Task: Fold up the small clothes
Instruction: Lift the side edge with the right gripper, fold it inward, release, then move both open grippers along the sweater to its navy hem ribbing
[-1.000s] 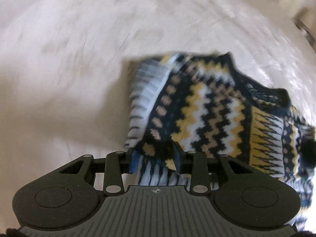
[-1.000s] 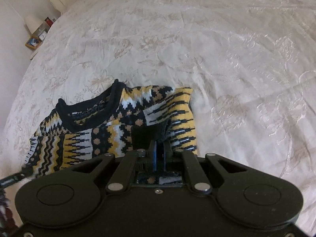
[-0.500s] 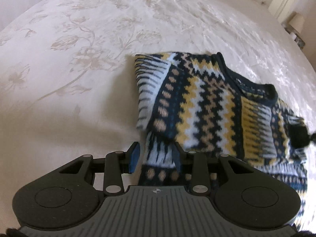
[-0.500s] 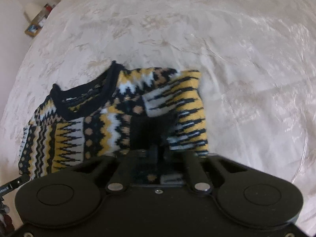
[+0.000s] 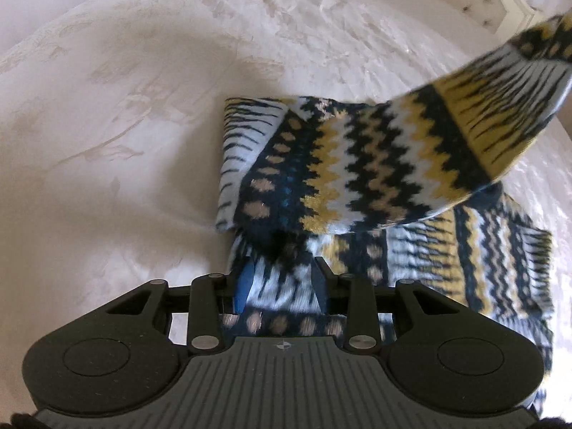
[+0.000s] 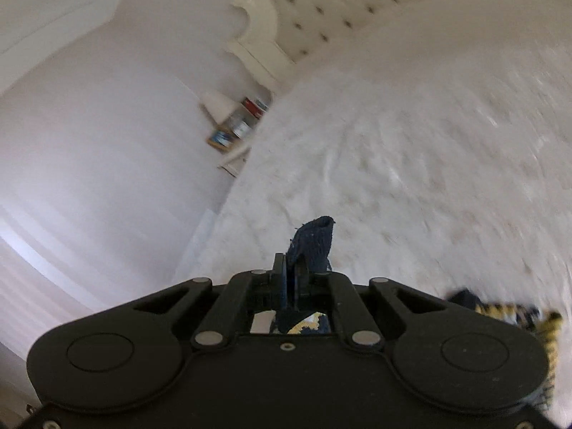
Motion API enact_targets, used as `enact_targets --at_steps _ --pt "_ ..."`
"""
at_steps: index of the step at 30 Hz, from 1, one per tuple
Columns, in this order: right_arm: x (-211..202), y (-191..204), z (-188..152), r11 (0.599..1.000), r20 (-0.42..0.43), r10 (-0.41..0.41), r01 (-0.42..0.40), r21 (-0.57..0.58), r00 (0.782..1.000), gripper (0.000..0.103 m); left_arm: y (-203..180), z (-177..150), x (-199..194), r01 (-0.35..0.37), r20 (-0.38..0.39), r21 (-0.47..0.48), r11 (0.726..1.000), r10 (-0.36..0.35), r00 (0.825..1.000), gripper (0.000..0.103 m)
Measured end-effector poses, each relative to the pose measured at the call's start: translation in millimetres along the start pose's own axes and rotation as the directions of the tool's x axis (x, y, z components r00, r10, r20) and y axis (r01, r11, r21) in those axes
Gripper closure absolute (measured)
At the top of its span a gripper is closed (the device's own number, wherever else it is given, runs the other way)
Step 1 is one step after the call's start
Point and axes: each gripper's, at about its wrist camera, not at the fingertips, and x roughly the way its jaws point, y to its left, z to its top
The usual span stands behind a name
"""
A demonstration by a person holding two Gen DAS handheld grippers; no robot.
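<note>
A small knitted sweater (image 5: 357, 171) in navy, yellow and white zigzag bands lies partly folded on the cream bedspread (image 5: 125, 125). Its right part is lifted into the air toward the upper right of the left wrist view. My left gripper (image 5: 280, 282) is open, its fingers standing on either side of the sweater's near edge. My right gripper (image 6: 291, 279) is shut on a navy edge of the sweater (image 6: 314, 239) and holds it up above the bed. A bit of the sweater also shows at the lower right of the right wrist view (image 6: 500, 312).
A tufted headboard (image 6: 357, 10) stands at the far end of the bed. A bedside table with small items (image 6: 236, 121) sits next to the white wall (image 6: 89, 125). The bedspread spreads wide to the left of the sweater.
My right gripper has lifted its part of the sweater off the bed and swung up, so its view now faces the wall and headboard. My left gripper stays open at the near edge.
</note>
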Motion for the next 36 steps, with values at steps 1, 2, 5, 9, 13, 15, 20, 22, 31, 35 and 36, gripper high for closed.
enact_targets --at_steps 1,2,5,9,13,15,20,22,31,35,36 --pt "-1 2 1 1.0 0.005 0.0 0.0 -0.005 1.0 0.092 -1 3 5 -0.013 -0.002 0.0 1.0 0.013 1.0 0.069" --pt "-2 1 1 1.0 0.004 -0.006 0.006 -0.009 1.0 0.092 -1 7 11 -0.03 -0.003 -0.007 1.0 0.03 1.0 0.069" --pt "-2 -9 -5 0.999 -0.011 -0.042 0.042 0.008 0.999 0.092 9 17 21 -0.095 0.003 -0.077 0.992 0.095 0.995 0.069" --pt "-8 -44 -19 0.987 -0.03 -0.135 0.137 0.083 0.99 0.092 38 21 26 -0.095 -0.001 -0.221 0.97 0.098 0.995 0.062" --pt "-12 -84 -36 0.958 -0.074 -0.24 0.249 0.142 0.968 0.092 43 21 26 -0.074 0.004 -0.173 0.982 0.076 0.997 0.061" --pt "-14 -104 -46 0.94 -0.099 -0.285 0.298 0.168 0.953 0.092 44 18 24 -0.068 0.01 -0.141 0.988 0.07 0.997 0.06" --pt "-13 -148 -79 0.885 -0.194 -0.403 0.434 0.165 0.895 0.092 40 15 17 -0.08 0.015 0.004 0.997 0.08 0.997 0.058" --pt "-6 -161 -90 0.867 -0.232 -0.436 0.475 0.151 0.869 0.092 38 11 15 -0.085 0.01 0.053 0.995 0.085 0.996 0.058" --pt "4 -182 -121 0.793 -0.301 -0.575 0.609 0.026 0.761 0.078 56 12 -19 -0.199 0.004 0.055 0.979 0.199 0.98 0.059" --pt "-6 -174 -122 0.76 -0.246 -0.63 0.65 0.001 0.737 0.054 44 29 -42 -0.181 0.083 0.061 0.982 0.176 0.981 0.059" --pt "-8 -169 -122 0.761 -0.228 -0.633 0.649 -0.011 0.739 0.054 37 34 -43 -0.166 0.098 0.079 0.983 0.158 0.982 0.059"
